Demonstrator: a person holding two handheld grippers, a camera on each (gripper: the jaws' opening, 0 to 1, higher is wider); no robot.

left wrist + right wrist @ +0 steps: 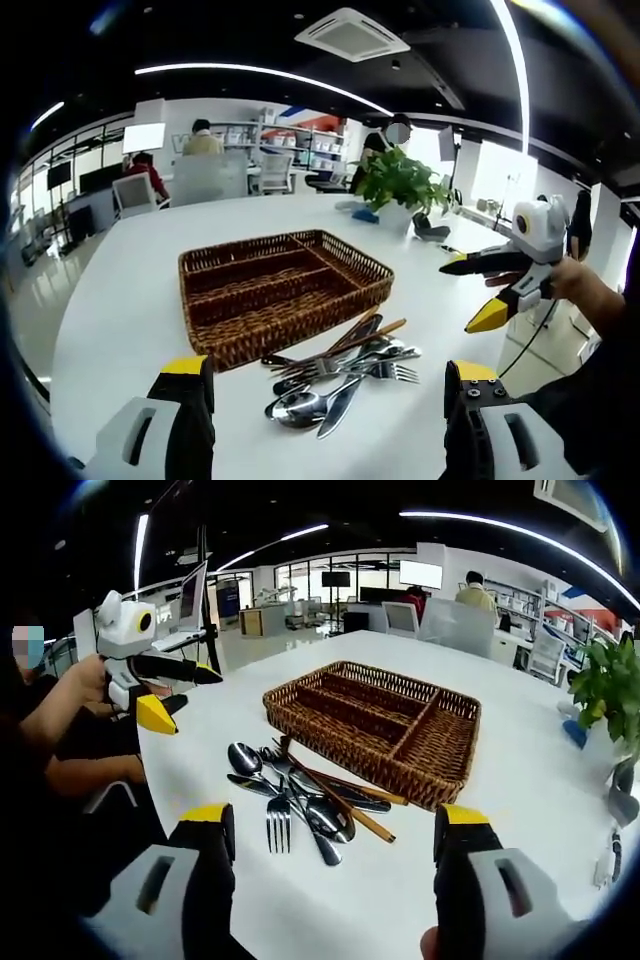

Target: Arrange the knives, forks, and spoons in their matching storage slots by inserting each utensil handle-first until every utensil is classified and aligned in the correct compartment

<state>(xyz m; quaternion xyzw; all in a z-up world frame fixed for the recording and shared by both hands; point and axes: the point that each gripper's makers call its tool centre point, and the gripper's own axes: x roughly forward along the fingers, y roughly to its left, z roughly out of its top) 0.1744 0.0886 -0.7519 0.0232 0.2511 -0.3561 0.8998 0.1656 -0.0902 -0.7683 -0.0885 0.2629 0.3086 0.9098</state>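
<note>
A brown wicker tray (228, 345) with long divided slots stands in the middle of the white table (120, 290), and its slots look bare. Just in front of it lies a loose heap of utensils (340, 372): forks, spoons and knives, some with wooden handles. My left gripper (327, 368) hovers open above the heap, gripping nothing. The right gripper (470, 292) comes in from the right, open, held by a hand. In the right gripper view the tray (432, 778) sits beyond the utensils (300, 802). My right gripper (333, 814) is open over them, and the left gripper (185, 698) hangs open at the left.
A potted plant (400, 180) stands on the table beyond the tray, also seen as the plant (608, 685) at the right edge. Small dark items (620, 802) lie near it. People and chairs (200, 165) are at the table's far end. The table edge curves close by me.
</note>
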